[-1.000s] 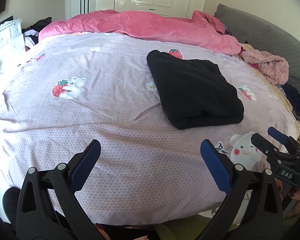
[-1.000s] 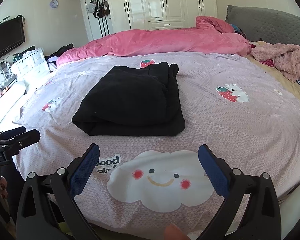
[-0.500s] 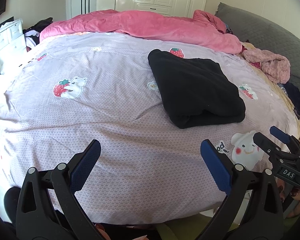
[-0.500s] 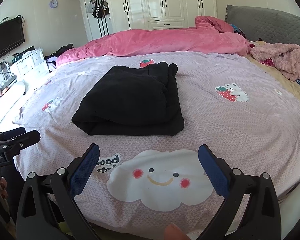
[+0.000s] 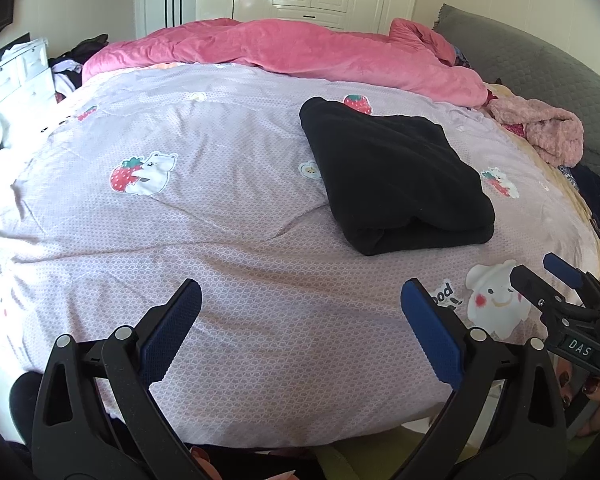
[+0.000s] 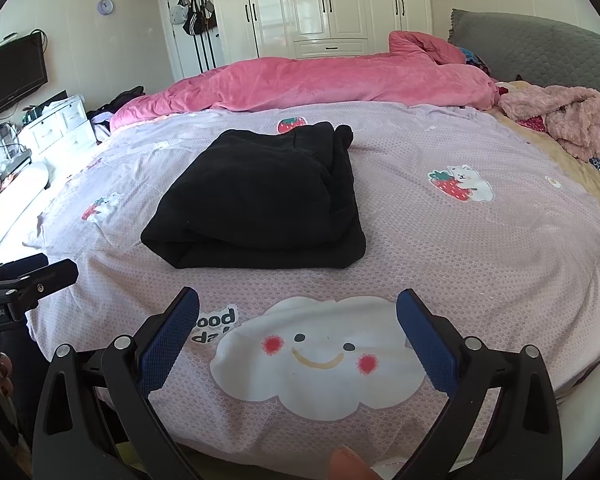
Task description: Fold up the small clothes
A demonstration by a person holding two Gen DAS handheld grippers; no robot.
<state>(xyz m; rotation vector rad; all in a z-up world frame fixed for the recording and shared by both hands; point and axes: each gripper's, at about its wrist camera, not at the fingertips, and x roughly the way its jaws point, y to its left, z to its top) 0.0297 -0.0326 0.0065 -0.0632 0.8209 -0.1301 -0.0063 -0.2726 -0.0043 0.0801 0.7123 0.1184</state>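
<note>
A black garment (image 5: 396, 176) (image 6: 260, 204) lies folded into a thick rectangle on the lilac printed bedsheet (image 5: 220, 216) (image 6: 480, 248). My left gripper (image 5: 300, 320) hovers open over the bed's near edge, well short and left of the garment, nothing between its blue pads. My right gripper (image 6: 298, 320) is also open and empty, above the smiling cloud print (image 6: 320, 360), just in front of the garment's near fold. Each gripper shows at the side of the other's view: the right one (image 5: 548, 276) and the left one (image 6: 40, 272).
A pink duvet (image 5: 300, 52) is heaped along the far side of the bed. A fluffy pink garment (image 6: 564, 120) and dark clothes lie at the right by a grey headboard (image 6: 540, 48). White drawers (image 6: 56, 124) and a wall TV (image 6: 12, 72) stand left.
Both grippers have drifted slightly, so the garment sits a touch lower in the left view. Both stay open and nothing on the bed has moved.
</note>
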